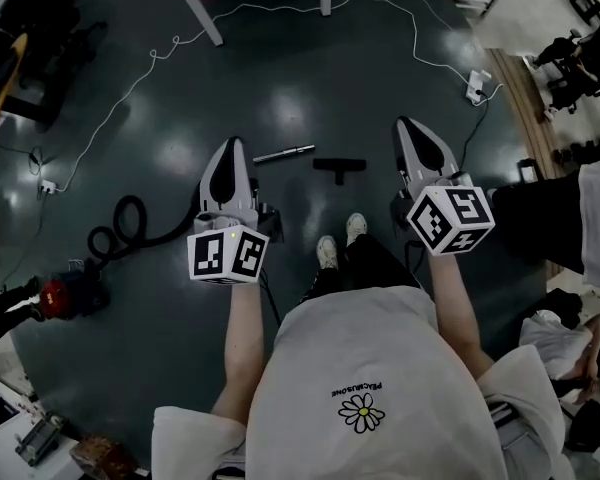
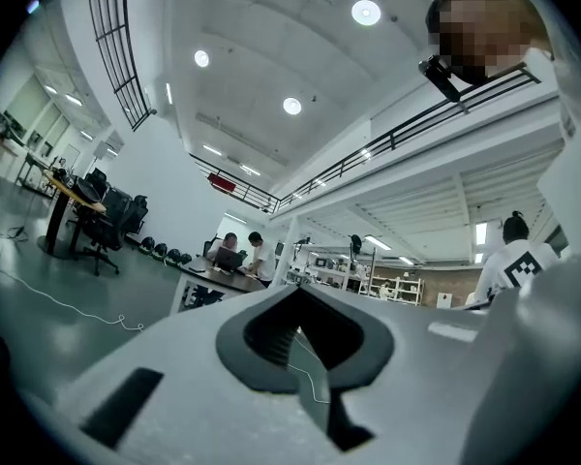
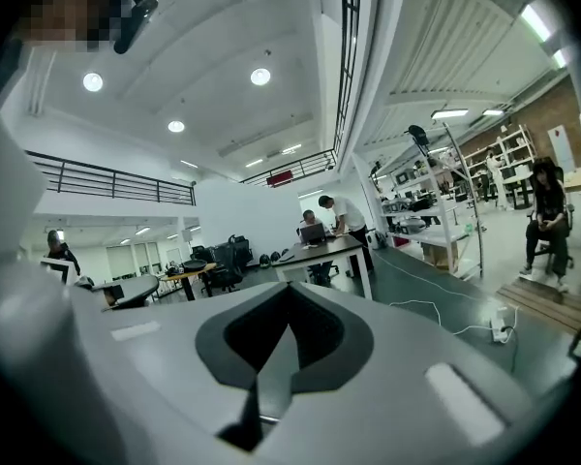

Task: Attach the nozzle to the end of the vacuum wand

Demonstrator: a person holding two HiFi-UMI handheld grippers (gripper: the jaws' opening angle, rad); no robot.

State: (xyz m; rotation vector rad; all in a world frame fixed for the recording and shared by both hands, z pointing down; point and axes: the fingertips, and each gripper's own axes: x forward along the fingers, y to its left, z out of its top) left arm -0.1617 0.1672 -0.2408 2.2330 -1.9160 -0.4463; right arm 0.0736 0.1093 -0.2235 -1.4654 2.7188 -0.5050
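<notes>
In the head view a silver vacuum wand lies on the dark floor ahead of my feet. The black T-shaped nozzle lies just right of it, apart from it. My left gripper hovers left of the wand, shut and empty. To the right of the nozzle my right gripper is also shut with nothing in it. Both gripper views look out level across the hall. In them the left gripper and the right gripper have their jaws together, and neither wand nor nozzle shows there.
A black hose curls from a red vacuum body at the left. A white cable runs across the floor to a power strip. Table legs stand ahead. A seated person is at the right, and a desk with people is farther off.
</notes>
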